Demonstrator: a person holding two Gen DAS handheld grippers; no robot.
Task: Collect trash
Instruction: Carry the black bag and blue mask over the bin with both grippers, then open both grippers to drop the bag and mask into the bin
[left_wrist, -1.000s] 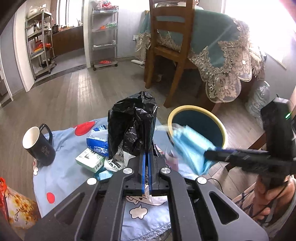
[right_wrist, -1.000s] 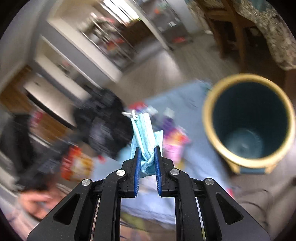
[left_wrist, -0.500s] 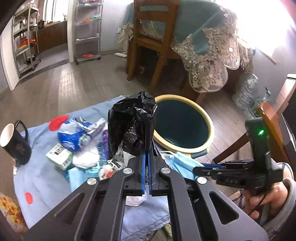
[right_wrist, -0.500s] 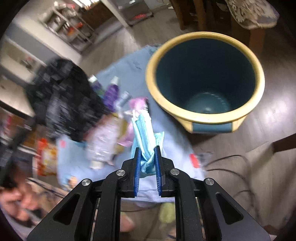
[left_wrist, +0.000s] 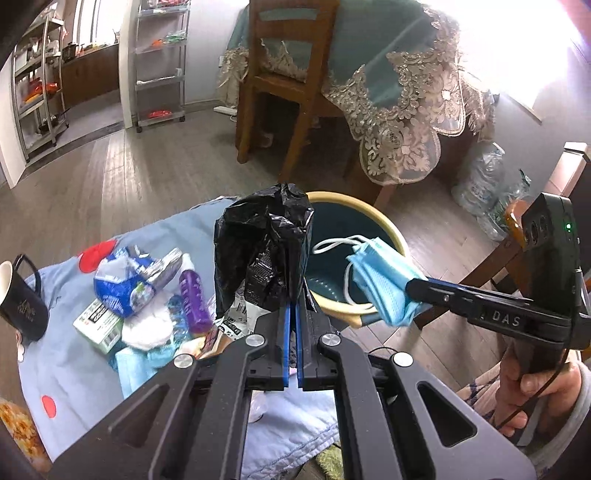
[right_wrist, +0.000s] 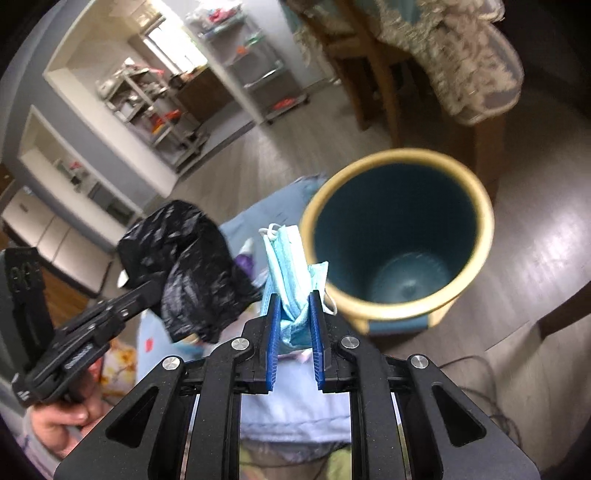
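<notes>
My left gripper (left_wrist: 291, 314) is shut on a crumpled black plastic bag (left_wrist: 264, 251), held up over the blue cloth; the bag (right_wrist: 184, 269) also shows in the right wrist view. My right gripper (right_wrist: 293, 314) is shut on a light blue face mask (right_wrist: 290, 273), whose white ear loops hang free. In the left wrist view the mask (left_wrist: 384, 280) hangs above the near rim of the yellow-rimmed teal bin (left_wrist: 400, 243). The bin (right_wrist: 480, 206) stands empty on the floor, to the right of the mask.
Loose trash lies on the blue cloth (left_wrist: 74, 369): a blue wrapper (left_wrist: 122, 284), a purple bottle (left_wrist: 192, 295), a small green box (left_wrist: 98, 325) and tissues. A black mug (left_wrist: 20, 295) stands at the left. A wooden chair (left_wrist: 284, 85) and a lace-covered table (left_wrist: 399, 81) stand behind.
My right gripper has carried the mask from over the trash pile to the bin's rim. The left gripper with the bag has shifted toward the bin, so the pile and mug slid left.
</notes>
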